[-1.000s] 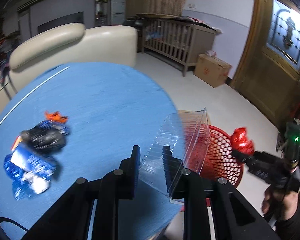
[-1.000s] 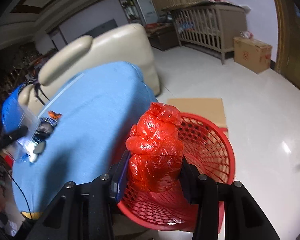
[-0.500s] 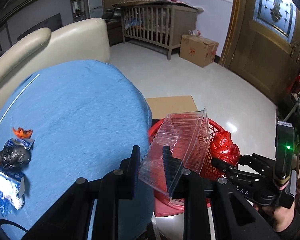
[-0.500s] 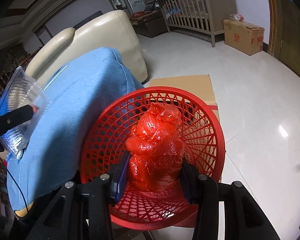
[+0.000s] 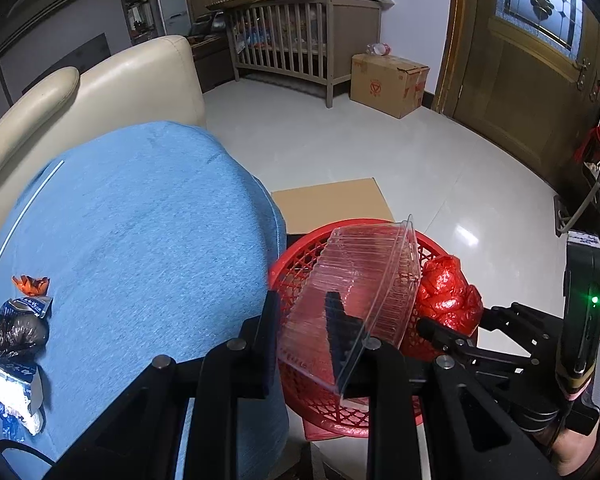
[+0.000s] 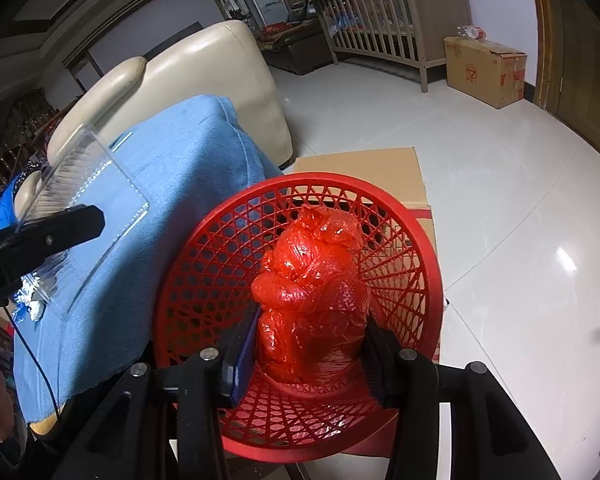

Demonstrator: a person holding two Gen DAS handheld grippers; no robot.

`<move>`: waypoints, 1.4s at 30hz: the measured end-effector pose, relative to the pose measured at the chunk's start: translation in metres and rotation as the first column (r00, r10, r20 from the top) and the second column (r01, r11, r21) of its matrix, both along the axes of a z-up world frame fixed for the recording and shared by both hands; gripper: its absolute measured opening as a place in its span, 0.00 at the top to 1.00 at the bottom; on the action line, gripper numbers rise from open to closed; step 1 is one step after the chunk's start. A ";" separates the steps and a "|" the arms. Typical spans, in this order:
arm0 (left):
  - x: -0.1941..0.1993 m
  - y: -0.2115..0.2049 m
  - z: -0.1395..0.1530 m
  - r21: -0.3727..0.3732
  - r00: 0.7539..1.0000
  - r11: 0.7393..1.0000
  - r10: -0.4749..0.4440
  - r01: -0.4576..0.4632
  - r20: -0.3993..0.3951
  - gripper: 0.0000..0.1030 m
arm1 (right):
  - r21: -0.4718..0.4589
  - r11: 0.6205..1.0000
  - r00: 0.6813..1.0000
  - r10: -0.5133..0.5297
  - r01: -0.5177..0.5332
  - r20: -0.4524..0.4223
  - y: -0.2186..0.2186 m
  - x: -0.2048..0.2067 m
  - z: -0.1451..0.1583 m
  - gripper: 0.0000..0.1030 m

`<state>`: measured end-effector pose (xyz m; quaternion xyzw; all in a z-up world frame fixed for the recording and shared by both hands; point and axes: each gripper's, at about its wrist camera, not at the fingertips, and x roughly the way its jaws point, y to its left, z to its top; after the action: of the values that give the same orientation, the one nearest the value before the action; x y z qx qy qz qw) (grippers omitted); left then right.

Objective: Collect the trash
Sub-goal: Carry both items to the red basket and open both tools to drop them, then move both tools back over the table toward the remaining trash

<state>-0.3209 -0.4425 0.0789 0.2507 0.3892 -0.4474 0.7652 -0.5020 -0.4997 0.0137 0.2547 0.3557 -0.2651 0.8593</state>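
Light, crushable red bag (image 6: pixel 310 300) is being released by opening right gripper (image 6: pixel 308 356) over basket (image 6: pixel 428 280); stiff, seemingly brittle clear tray (image 5: pixel 352 300) is pinched by its wall in closed left gripper (image 5: pixel 304 332).

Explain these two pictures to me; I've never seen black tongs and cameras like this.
A person holds two hand-held grippers, each with a fisheye camera looking along its jaws. The left gripper, seen from its own camera, is shut on a clear plastic clamshell container. The right gripper has its jaws opening around a red plastic bag, above the red mesh basket. More trash lies on the blue cloth: a black plastic bag, an orange wrapper and blue snack wrappers.
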 end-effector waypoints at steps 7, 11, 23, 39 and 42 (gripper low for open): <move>-0.001 -0.004 -0.003 0.011 1.000 1.000 -0.004 0.004 0.003 0.77 | 0.004 0.998 0.995 -0.059 0.059 0.086 -0.003 -0.016 0.016 0.29; -0.003 -0.007 -0.004 0.020 1.000 1.000 -0.010 0.010 0.005 0.77 | 0.007 0.994 0.982 -0.107 0.108 0.156 -0.006 -0.032 0.032 0.29; -0.012 -0.025 -0.008 0.058 0.998 0.998 -0.039 0.036 0.045 0.24 | 0.003 0.974 0.926 -0.216 0.226 0.310 -0.010 -0.075 0.075 0.29; 0.072 0.162 0.037 -0.155 0.959 0.947 0.284 -0.282 -0.008 0.23 | -0.053 0.997 0.955 -0.030 0.048 0.294 0.050 -0.001 0.091 0.29; 0.087 0.215 0.034 -0.175 0.926 0.911 0.377 -0.374 -0.018 0.23 | -0.074 0.997 0.962 0.044 -0.025 0.269 0.074 0.024 0.093 0.29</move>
<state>-0.2340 -0.2276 0.1125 0.1066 0.3830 -0.3224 0.8590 -0.4780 -0.4257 0.1065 0.2520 0.2301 -0.2252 0.9126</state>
